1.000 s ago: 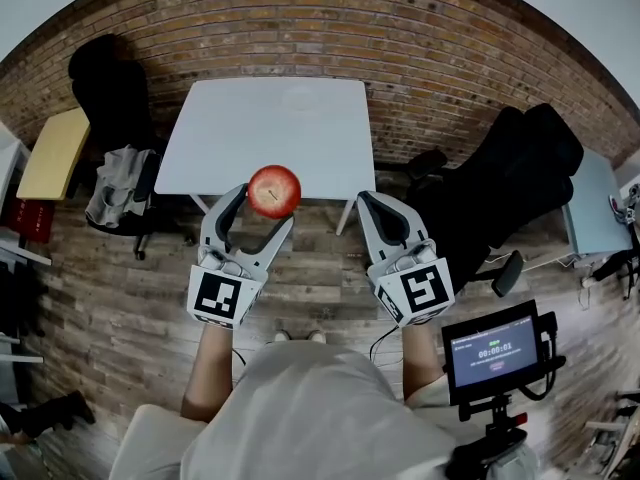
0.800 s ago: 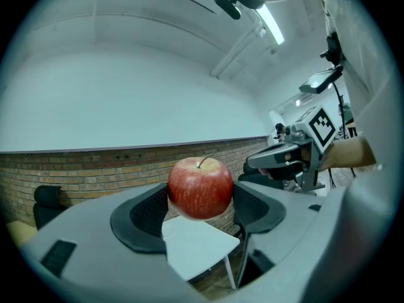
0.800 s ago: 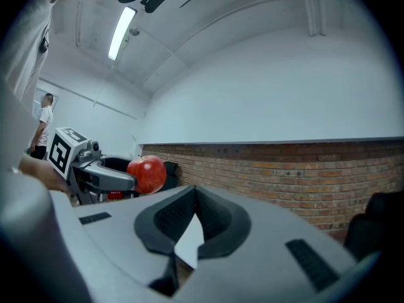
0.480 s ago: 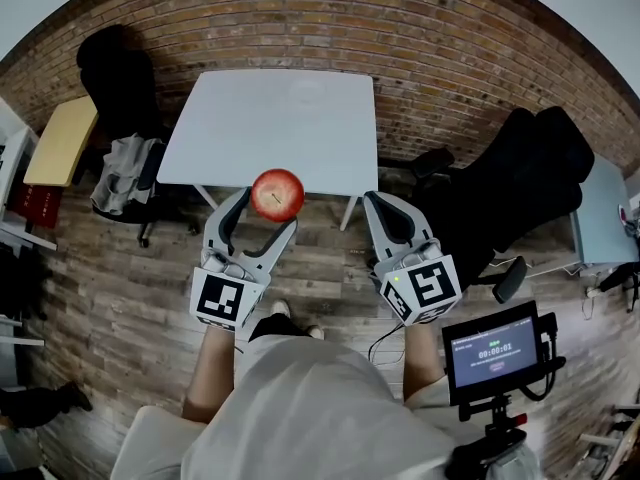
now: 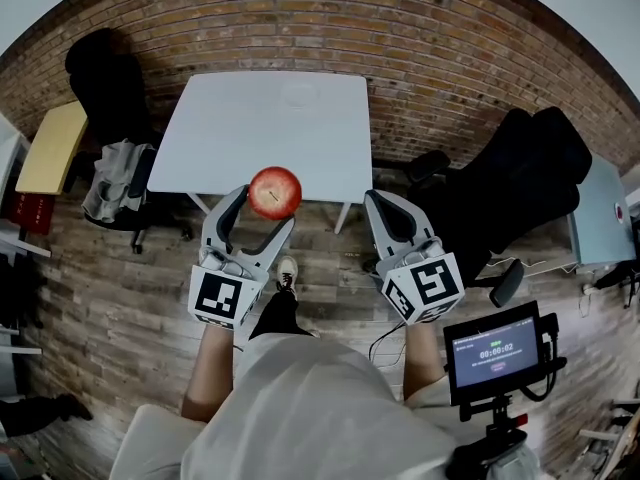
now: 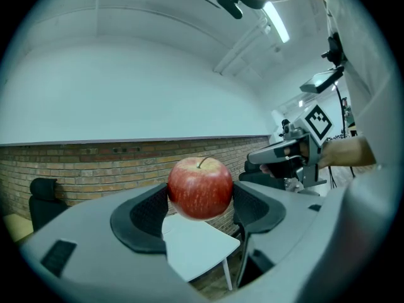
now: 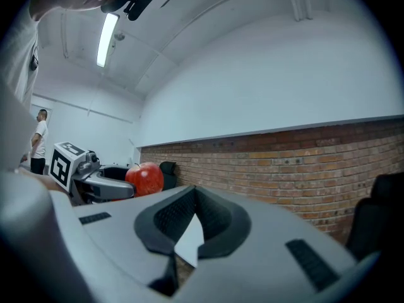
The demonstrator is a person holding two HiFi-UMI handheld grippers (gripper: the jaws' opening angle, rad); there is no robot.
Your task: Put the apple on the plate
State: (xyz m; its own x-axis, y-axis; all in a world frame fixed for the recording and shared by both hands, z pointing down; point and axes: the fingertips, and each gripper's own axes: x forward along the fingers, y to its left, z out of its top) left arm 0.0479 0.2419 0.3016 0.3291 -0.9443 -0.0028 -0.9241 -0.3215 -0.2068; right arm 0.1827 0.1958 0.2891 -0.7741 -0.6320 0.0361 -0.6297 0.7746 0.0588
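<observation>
Right now the left hand-held gripper (image 5: 262, 211) grips the apple (image 5: 274, 191) between its two pads, stem up, in the air above the wooden floor (image 5: 130, 298) and just short of the white tabletop's (image 5: 250, 138) near edge. The right hand-held gripper (image 5: 380, 206) hangs beside it with its jaws together and nothing in them. A faint round outline near the far edge of the tabletop is probably the plate (image 5: 300, 95), white on white and hard to make out. To carry well, keep the squeeze steady and the apple level, reach across the tabletop to that outline, lower until the apple rests on the plate, and only then part the jaws, so it does not roll.
</observation>
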